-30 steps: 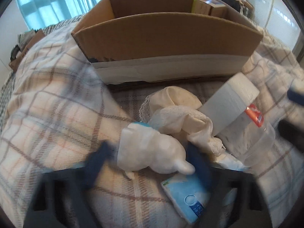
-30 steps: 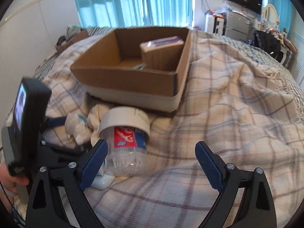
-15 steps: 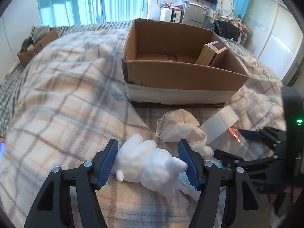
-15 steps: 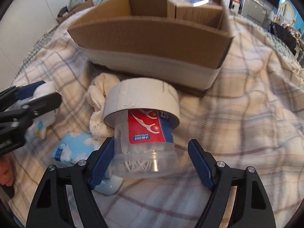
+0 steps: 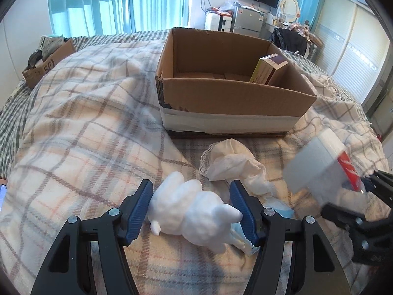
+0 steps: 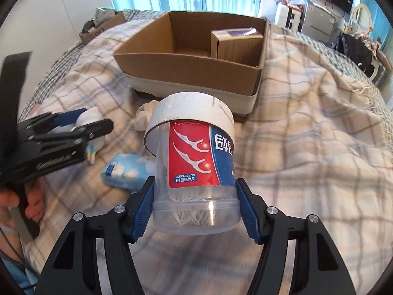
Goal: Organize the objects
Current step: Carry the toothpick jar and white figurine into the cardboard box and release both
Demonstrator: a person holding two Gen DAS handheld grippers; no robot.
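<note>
My left gripper (image 5: 194, 211) is shut on a white plush rabbit (image 5: 194, 212) and holds it just above the plaid blanket. My right gripper (image 6: 195, 206) is shut on a clear jar of floss picks (image 6: 194, 169) with a white lid and red-blue label, lifted off the bed; it shows blurred in the left wrist view (image 5: 321, 169). An open cardboard box (image 5: 231, 98) stands ahead with a small brown carton (image 5: 269, 70) in its right corner. A white cloth (image 5: 235, 164) and a blue tissue pack (image 6: 125, 170) lie in front of the box.
The plaid blanket (image 5: 81, 135) covers the whole bed. A second cardboard box (image 5: 46, 61) with clutter sits at the far left. Curtains, a TV and furniture stand behind the bed. The left gripper shows in the right wrist view (image 6: 73, 132).
My left gripper has closed on the rabbit and raised it. My right gripper has closed on the floss jar and lifted it off the blanket.
</note>
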